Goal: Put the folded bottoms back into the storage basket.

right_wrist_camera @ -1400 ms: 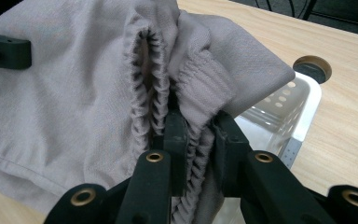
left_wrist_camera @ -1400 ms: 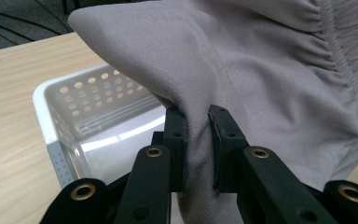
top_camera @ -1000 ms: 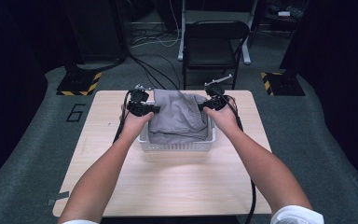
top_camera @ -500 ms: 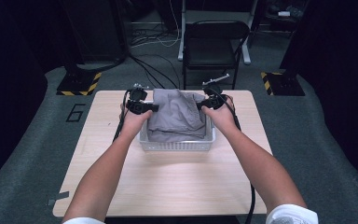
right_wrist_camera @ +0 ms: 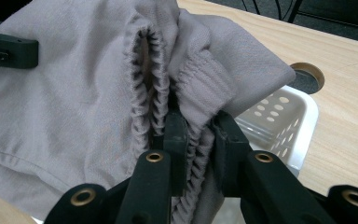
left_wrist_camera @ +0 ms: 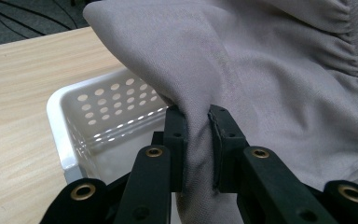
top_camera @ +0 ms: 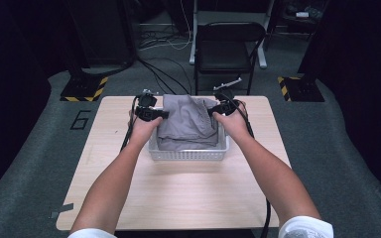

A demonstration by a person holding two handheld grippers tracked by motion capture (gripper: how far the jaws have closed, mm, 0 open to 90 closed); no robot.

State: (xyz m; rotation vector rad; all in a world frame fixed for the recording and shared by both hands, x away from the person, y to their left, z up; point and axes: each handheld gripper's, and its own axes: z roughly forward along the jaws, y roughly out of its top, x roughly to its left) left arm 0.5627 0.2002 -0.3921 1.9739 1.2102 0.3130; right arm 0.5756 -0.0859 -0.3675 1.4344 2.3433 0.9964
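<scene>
A grey garment (top_camera: 186, 123) with an elastic waistband is held up over a white perforated basket (top_camera: 188, 153) at the far middle of the table. My left gripper (top_camera: 162, 115) is shut on a fold of the grey garment (left_wrist_camera: 270, 70) at its left side, above the basket's wall (left_wrist_camera: 81, 121). My right gripper (top_camera: 213, 111) is shut on the gathered waistband (right_wrist_camera: 193, 116) at the garment's right side, with the basket's corner (right_wrist_camera: 289, 116) behind it. The lower part of the garment still lies in the basket.
The wooden table (top_camera: 178, 198) has bare room in front of the basket. A round cable hole (right_wrist_camera: 307, 77) sits in the tabletop near the basket. A black folding chair (top_camera: 228, 49) and cables stand beyond the far edge.
Both grippers have risen slightly with the garment, which now stands a little higher out of the basket and is bunched closer between them.
</scene>
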